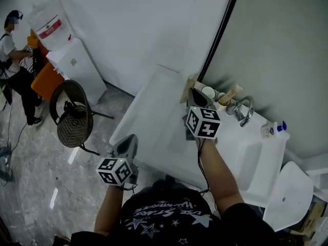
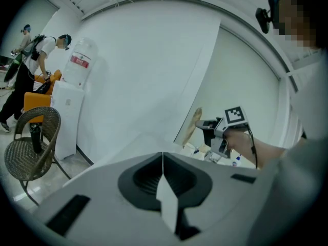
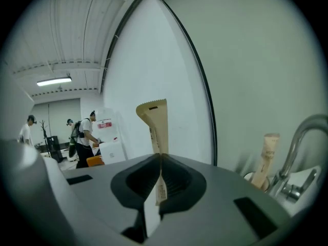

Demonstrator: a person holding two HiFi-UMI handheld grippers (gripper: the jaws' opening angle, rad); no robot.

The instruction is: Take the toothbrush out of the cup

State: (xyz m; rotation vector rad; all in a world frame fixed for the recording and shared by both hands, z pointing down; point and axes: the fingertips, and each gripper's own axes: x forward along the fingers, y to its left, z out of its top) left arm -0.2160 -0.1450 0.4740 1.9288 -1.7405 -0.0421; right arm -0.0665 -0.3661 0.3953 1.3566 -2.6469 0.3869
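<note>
- Head view first: a big white washbasin (image 1: pixel 253 160) fills the middle, up against a pale wall with a dark vertical strip running down it.
- Off to the left on the grey floor there's a white water dispenser (image 1: pixel 77 60) and a round wicker chair (image 1: pixel 74 119). A person (image 1: pixel 15 60) is standing way back by something orange.
- The right hand-held gripper (image 3: pixel 161 155) is clenched on the toothbrush (image 3: pixel 155 122). It's in a tan paper wrapper, pinched near its lower end, and sticks straight up out of the jaws.
- From above, that toothbrush (image 1: pixel 190 83) is up at the back left corner of the basin, just left of the cup (image 1: pixel 208 91) and clear of it, not inside.
- The left hand-held gripper (image 2: pixel 163 160) has its jaws pressed together with nothing in them. It hangs off the near left edge of the basin (image 1: pixel 132 137), well apart from the other one.
- The chrome faucet (image 1: pixel 245 110) sits right of the cup.
- A second tan wrapped stick (image 3: pixel 266 155) leans beside the faucet in the right gripper view.
- A tiny blue-capped bottle (image 1: pixel 274 128) sits on the far right rim.
</note>
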